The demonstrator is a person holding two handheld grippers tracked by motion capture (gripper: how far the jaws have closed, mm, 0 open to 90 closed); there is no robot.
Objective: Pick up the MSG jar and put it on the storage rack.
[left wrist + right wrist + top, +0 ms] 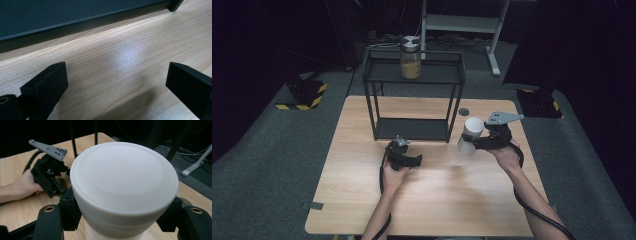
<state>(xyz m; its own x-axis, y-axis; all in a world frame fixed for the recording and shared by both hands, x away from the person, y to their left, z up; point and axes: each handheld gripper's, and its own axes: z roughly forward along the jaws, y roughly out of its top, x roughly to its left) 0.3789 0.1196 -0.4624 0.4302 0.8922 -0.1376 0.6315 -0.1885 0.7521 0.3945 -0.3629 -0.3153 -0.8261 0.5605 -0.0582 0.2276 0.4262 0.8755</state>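
Entry: my right tongs (pixel 476 140) were clamped on the white cup (pixel 470 134), one jaw on either flank; in the right gripper view the cup (pixel 124 187) sat base-up toward the camera, so I held it tipped on its side, off the bench (pixel 427 200), just beside the front right leg of the black shelf rack (pixel 413 95). My left tongs (pixel 409 159) were spread wide and held nothing; the left gripper view showed bare wood grain between the jaws and the rack's lower shelf (pixel 75 15) just ahead of them. I judged the pick-up done: cup gripped and lifted. Left to do, as far as I could judge: carry it to a place on the rack, most likely one of its two shelves, and let go. Which shelf I could not tell. The top shelf already carried a glass jar (pixel 410 57) with a metal lid and a tan filling, standing upright toward its middle; the lower shelf looked free. Surface: pale wood-grain bench top, matte with one soft glare patch in front of the rack, and a small dark round disc (pixel 463 111) lying to the right of the rack. Room: dark, grey carpeted floor around the bench, yellow-black hazard tape (pixel 302 102) on floor fittings either side behind the rack, and a light metal frame with cables farther back.
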